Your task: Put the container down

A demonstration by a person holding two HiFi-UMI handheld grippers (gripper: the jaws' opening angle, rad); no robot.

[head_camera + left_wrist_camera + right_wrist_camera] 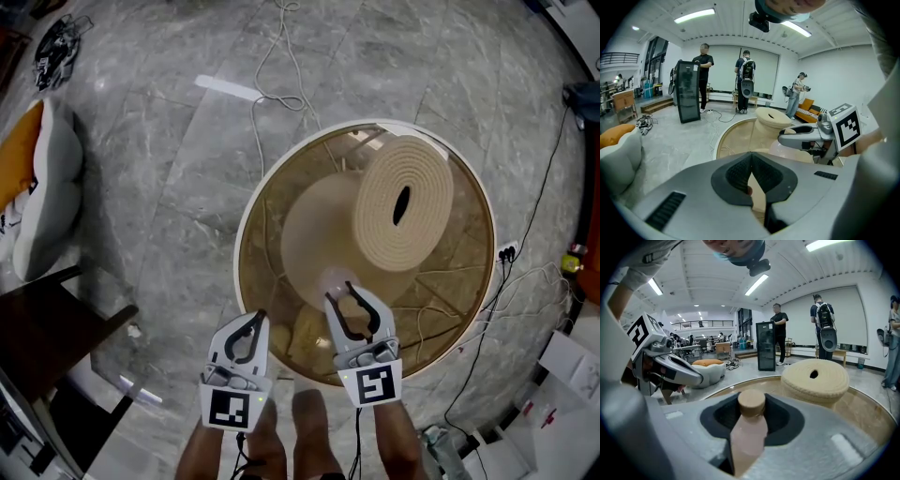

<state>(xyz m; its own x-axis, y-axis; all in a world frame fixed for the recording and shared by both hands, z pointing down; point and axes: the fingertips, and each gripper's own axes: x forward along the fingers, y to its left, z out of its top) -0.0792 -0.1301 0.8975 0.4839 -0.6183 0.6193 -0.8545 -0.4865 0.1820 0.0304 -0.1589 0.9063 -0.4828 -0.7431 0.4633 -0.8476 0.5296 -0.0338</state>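
Standing nearly upright between the jaws of the right gripper (350,289), the container (748,430), a pale pink bottle with a tan cap, has its long axis running from bottom to top in the right gripper view. The cap is uppermost and the body leans a little to the left. The jaws press on both sides of its body, so the gripper is clamped on it. It is over the near edge of the round glass counter (238,246); whether its base touches the glass I cannot tell. Farther in, toward the far right edge, a coiled rope disc (427,183) lies on a beige stand. The left gripper (260,317) is just beside the right one at the near-left rim, with its jaws together and nothing held. Both grippers point away from the person, marker cubes up, with the bare right forearm (398,441) behind its gripper.
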